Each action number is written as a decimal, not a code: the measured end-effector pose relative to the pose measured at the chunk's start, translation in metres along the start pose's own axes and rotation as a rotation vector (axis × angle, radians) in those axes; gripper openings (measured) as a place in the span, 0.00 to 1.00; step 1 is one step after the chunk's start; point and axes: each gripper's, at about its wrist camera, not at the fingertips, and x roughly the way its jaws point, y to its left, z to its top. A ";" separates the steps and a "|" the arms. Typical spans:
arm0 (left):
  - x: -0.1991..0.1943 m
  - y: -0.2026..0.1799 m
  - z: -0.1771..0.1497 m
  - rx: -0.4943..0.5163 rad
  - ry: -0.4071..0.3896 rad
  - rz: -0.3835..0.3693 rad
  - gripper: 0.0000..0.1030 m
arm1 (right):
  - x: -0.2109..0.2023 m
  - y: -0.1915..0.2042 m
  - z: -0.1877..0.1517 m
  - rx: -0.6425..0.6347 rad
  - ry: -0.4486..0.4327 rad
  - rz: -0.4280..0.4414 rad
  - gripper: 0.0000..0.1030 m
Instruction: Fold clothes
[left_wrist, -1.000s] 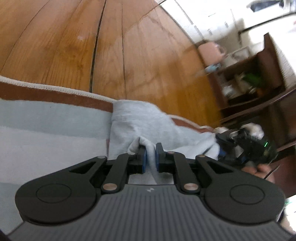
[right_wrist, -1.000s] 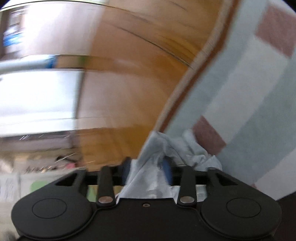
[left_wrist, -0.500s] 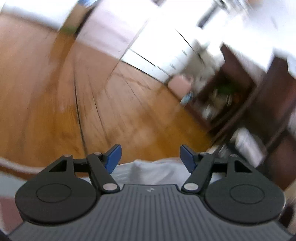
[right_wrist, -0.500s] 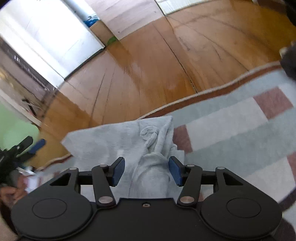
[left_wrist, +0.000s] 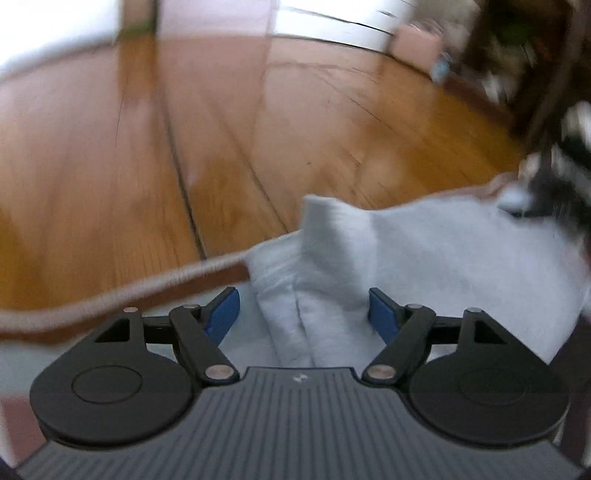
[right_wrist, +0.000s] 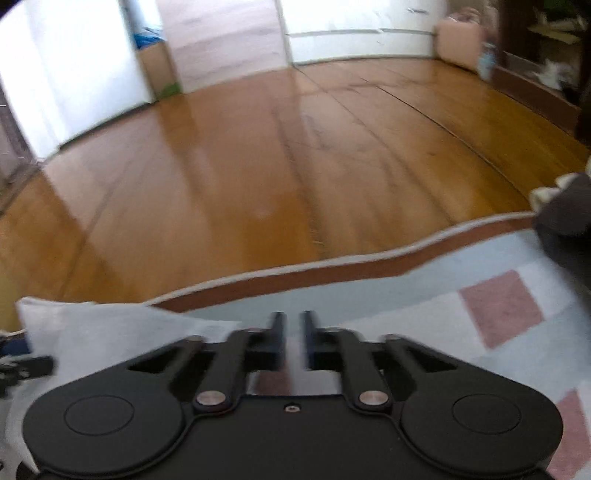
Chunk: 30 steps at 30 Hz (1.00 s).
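A light grey garment (left_wrist: 406, 258) lies folded on the rug, its far corner over the rug's edge. My left gripper (left_wrist: 304, 310) is open above its near part, blue pads apart, holding nothing. In the right wrist view only the garment's corner (right_wrist: 92, 332) shows at the lower left. My right gripper (right_wrist: 294, 339) is shut and empty over the rug, to the right of the garment. A blurred dark shape, likely the right gripper, shows at the right edge of the left wrist view (left_wrist: 554, 192).
The rug (right_wrist: 480, 295) is pale blue with white and pink blocks and a brown border. Wooden floor (right_wrist: 295, 166) lies beyond it. Dark wooden shelves (right_wrist: 546, 55) stand at the far right, a pink case (right_wrist: 458, 40) by the wall. A dark object (right_wrist: 565, 214) sits at the rug's right edge.
Both grippers let go of the grey garment and pulled back. The left one stays open above it. The right one moved right off the garment and closed empty.
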 end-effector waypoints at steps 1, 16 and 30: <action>-0.002 0.002 0.002 -0.007 0.000 0.003 0.72 | -0.003 -0.003 0.002 0.008 0.000 -0.017 0.03; -0.006 0.004 0.012 -0.002 -0.157 -0.195 0.07 | -0.036 0.025 -0.028 -0.007 0.093 0.094 0.57; 0.010 0.000 0.014 -0.087 0.000 0.056 0.13 | -0.010 0.018 -0.025 -0.047 0.091 0.172 0.56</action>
